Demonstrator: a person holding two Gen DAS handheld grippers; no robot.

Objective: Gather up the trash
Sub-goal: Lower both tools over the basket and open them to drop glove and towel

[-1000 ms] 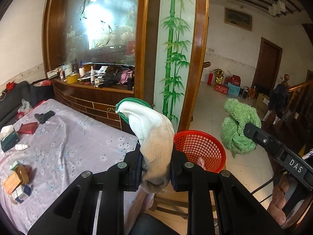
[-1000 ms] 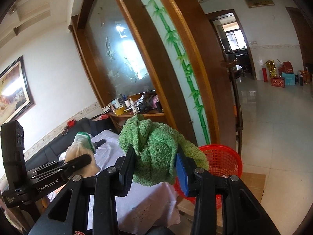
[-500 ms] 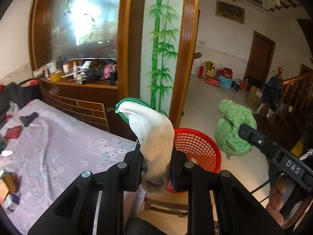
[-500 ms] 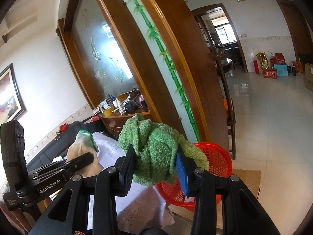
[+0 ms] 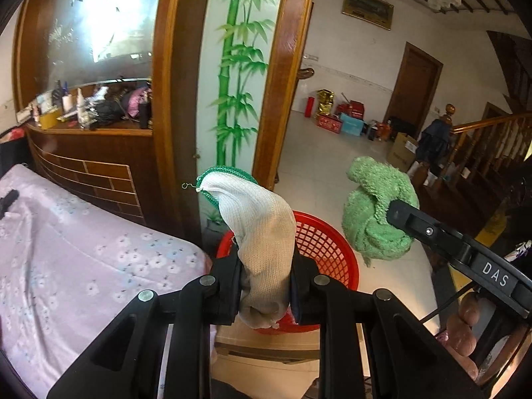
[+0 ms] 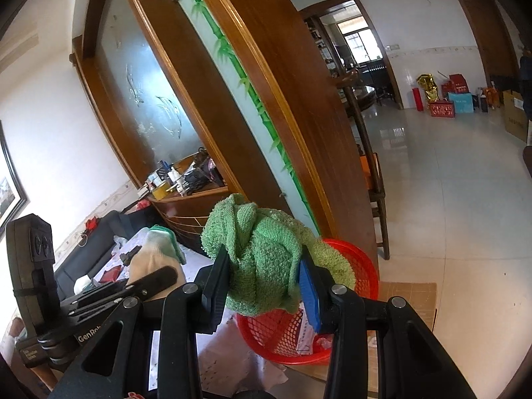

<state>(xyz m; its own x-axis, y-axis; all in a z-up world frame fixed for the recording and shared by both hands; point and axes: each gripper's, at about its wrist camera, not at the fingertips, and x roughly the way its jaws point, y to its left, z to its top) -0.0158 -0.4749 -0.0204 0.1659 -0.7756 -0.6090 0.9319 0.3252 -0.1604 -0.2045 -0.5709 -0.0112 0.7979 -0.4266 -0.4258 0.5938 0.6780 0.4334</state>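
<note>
My left gripper [image 5: 266, 287] is shut on a white knit glove with a green cuff [image 5: 259, 232], which stands up between the pads. My right gripper [image 6: 264, 286] is shut on a crumpled green towel [image 6: 266, 252]. A red mesh basket [image 5: 327, 252] sits just beyond both grippers, past the corner of the table; in the right wrist view the basket [image 6: 352, 266] lies under and behind the towel, with paper scraps inside. The towel [image 5: 375, 209] hangs to the right of the glove in the left wrist view. The glove [image 6: 156, 256] shows at the left of the right wrist view.
A table with a lilac flowered cloth [image 5: 83, 259] lies to the left. A wooden partition with a bamboo panel [image 5: 232, 83] stands behind the basket, and a cluttered shelf [image 5: 93, 109] further left. A wooden chair [image 6: 375, 193] and tiled floor [image 6: 449, 199] lie to the right.
Both grippers have moved forward and down toward the red basket, which now looks larger and nearer. The table has slid off to the left. The grips on glove and towel are unchanged.
</note>
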